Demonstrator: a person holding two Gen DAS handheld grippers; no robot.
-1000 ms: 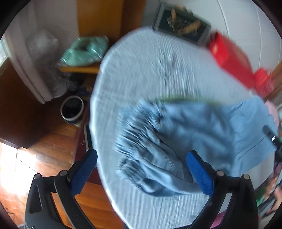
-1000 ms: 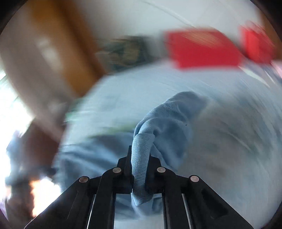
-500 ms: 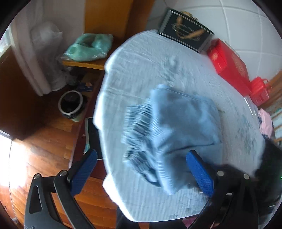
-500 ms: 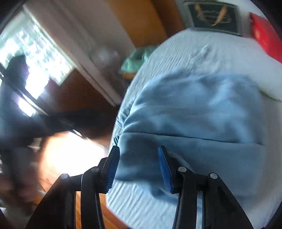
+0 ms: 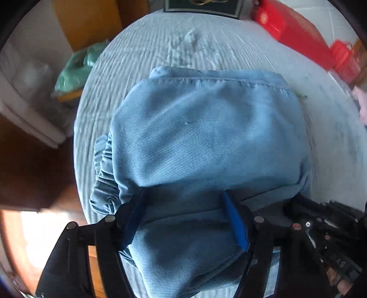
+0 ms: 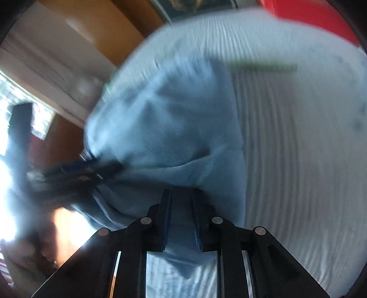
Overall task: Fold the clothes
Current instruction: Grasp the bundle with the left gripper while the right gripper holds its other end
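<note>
Lying folded on the pale ribbed table cover [image 5: 206, 45], the light blue garment [image 5: 206, 137] fills the middle of the left wrist view, its stitched hem running along the far edge and a gathered elastic waistband [image 5: 102, 178] bunched at its left side. Left gripper [image 5: 185, 220] sits at the near edge of the pile, its 2 blue-padded fingers [image 5: 236, 224] spread apart with a thick fold of cloth lying between them; pads not pressed together. Right gripper [image 6: 181, 217] is low at the near right corner of the same garment [image 6: 165, 128], fingers narrowly apart with blue fabric filling the gap between them; whether they pinch it, cannot tell, view blurred. Right gripper's black body also shows at the near right of the left wrist view [image 5: 321, 229]. Far right on the table: a red box [image 5: 296, 29] with a smaller red container [image 5: 344, 57] beside it. Far edge: a dark framed picture [image 5: 201, 6]. Off the table to the left, a green bundle [image 5: 78, 66] rests on a wooden ledge, wooden floor below.
</note>
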